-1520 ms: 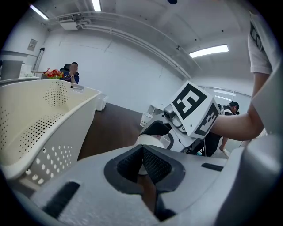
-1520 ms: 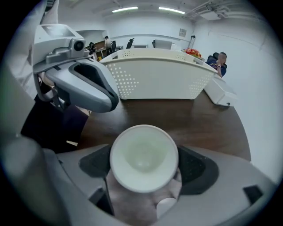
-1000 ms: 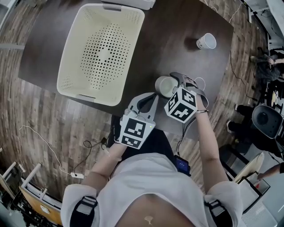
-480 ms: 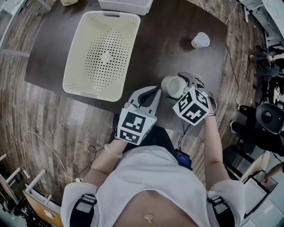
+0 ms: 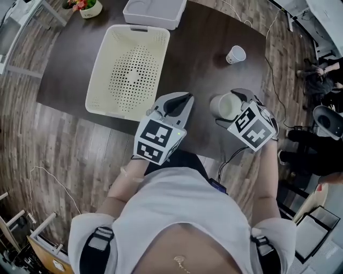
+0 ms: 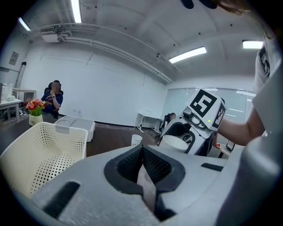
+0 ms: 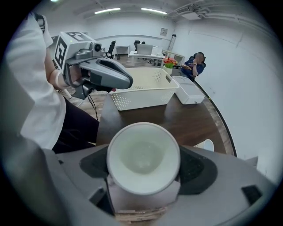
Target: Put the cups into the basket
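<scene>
right fingers (image 7: 201, 171) pinched on a cup (image 7: 143, 159), one pad on each side of its wall, mouth open toward that gripper's camera and upward in the head view. gripped by the wall rather than the rim, probably to spare the thin lip and keep the mouth up for a clean drop. right gripper (image 5: 231, 107) over the near right part of the table (image 5: 198, 64), cup (image 5: 222, 105) apparently lifted clear of it, well apart from the basket (image 5: 102, 59) off to the left.

left fingers (image 6: 157, 167) pressed together on nothing. left gripper (image 5: 181, 100) between cup and basket, near the table's front edge; likely closed and idle to stay out of the work, though close to the straight path across.

basket empty, open side up, near rim toward the person, so reachable by a sweep leftward and away. second cup (image 5: 236, 54) upright and alone on the far right of the table, untouched. white box (image 5: 155, 22) just behind the basket, flowers (image 5: 86, 5) at the far left corner, neither in the way.

step in hand, by the look of it: carrying the first cup toward the basket rim. no cup in yet; two to go.
</scene>
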The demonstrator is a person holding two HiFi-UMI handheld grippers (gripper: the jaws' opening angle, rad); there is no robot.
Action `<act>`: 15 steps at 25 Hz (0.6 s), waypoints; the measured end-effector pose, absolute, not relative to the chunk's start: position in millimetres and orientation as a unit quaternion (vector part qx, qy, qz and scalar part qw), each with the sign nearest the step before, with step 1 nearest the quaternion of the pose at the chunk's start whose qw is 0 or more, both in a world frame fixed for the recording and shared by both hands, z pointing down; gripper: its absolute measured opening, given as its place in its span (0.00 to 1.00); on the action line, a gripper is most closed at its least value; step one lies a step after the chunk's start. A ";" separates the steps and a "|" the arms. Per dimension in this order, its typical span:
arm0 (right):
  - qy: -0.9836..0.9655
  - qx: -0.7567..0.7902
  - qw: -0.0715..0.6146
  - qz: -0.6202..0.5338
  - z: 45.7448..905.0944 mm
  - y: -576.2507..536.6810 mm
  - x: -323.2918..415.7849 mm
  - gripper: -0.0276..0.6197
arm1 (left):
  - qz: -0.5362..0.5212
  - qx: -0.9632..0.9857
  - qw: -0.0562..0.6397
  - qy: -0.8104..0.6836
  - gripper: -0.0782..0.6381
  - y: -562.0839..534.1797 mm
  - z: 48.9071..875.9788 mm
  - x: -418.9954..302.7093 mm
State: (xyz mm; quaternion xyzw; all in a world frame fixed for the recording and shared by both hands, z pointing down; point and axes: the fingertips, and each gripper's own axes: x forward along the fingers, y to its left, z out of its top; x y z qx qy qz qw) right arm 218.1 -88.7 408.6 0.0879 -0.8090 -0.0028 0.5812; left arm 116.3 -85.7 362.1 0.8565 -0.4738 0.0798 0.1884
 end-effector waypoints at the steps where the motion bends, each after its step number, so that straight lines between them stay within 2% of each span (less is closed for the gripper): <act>1: -0.808 0.089 0.582 -0.003 408.6 -90.9 218.2 0.72 | 0.080 0.856 0.187 -0.476 0.12 -86.4 360.8 114.3; 9: -0.808 0.063 0.585 -0.024 409.8 -91.2 191.0 0.72 | 0.074 0.839 0.179 -0.508 0.12 -74.3 354.6 84.5; 15: -0.816 0.024 0.575 -0.054 400.0 -95.6 144.6 0.72 | 0.063 0.811 0.172 -0.555 0.12 -70.8 347.4 40.1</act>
